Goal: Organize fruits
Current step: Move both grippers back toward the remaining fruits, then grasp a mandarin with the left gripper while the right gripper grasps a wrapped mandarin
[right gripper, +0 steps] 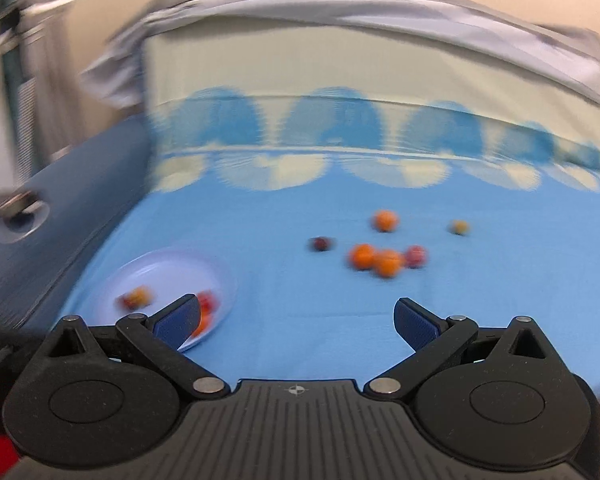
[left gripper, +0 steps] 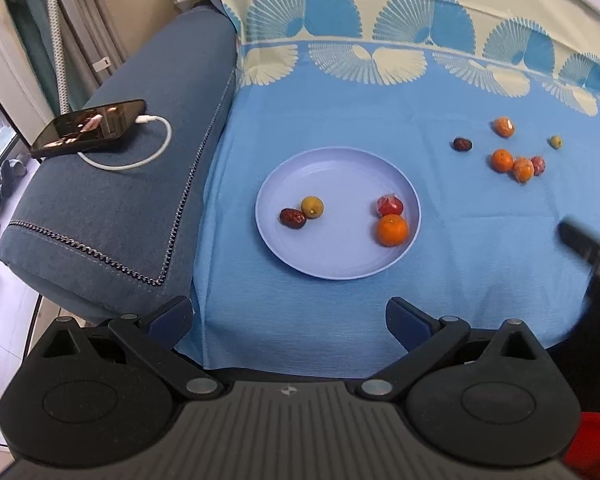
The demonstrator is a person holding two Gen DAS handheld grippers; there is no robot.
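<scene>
- A phone (left gripper: 90, 127) with a white cable (left gripper: 148, 152) lies on the blue sofa arm (left gripper: 112, 208) at the left of the frame, well apart from the fruit.
- The lilac plate (left gripper: 340, 264) at centre, on the blue cloth (left gripper: 340, 112), holds a date (left gripper: 293, 218), a yellow-green fruit (left gripper: 312, 207), a red fruit (left gripper: 389, 206) and an orange (left gripper: 392, 230).
- Loose fruits (left gripper: 512, 152) lie at upper right.
- The left gripper (left gripper: 290, 320) and right gripper (right gripper: 298, 318) both have jaws spread wide, holding nothing.

No legible text, label, brand or number anywhere in either view.
</scene>
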